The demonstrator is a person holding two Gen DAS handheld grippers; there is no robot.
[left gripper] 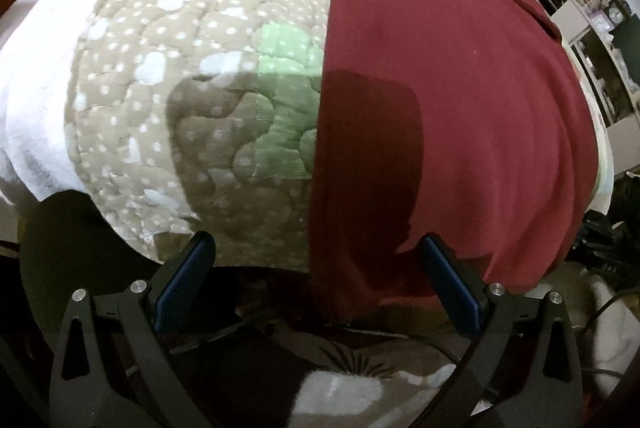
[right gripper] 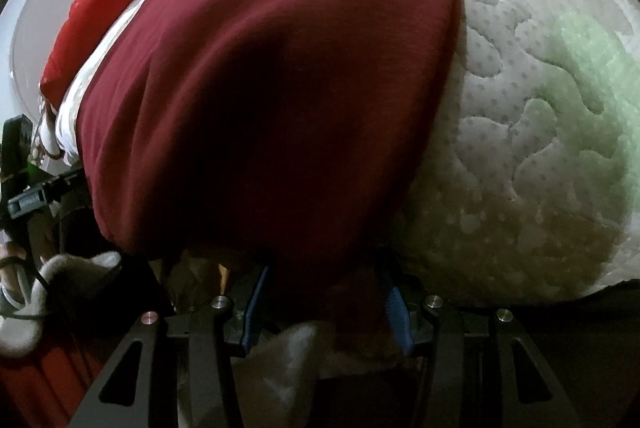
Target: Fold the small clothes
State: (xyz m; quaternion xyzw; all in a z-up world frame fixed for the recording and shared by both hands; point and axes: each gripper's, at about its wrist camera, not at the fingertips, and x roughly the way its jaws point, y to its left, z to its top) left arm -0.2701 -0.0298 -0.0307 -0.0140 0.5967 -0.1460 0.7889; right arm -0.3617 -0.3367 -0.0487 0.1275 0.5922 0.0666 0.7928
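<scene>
The dark red cloth [left gripper: 460, 99] lies flat on the quilt [left gripper: 192, 75], and its near edge hangs over the front border. The left gripper [left gripper: 316, 248] stands with jaws wide apart above this edge, with nothing between them. The right gripper [right gripper: 320, 272] has the hanging cloth between its half-open jaws; whether the pads press it I cannot tell. Shelves [left gripper: 592, 39] stand at the far right, away from the cloth.

This looks like a bedroom in a home: a quilted bedspread [left gripper: 168, 99] with dots and green patches covers a bed, a red blanket [right gripper: 104, 7] lies bunched behind, and cluttered shelves [left gripper: 592, 27] hold a small clock [left gripper: 616, 13].
</scene>
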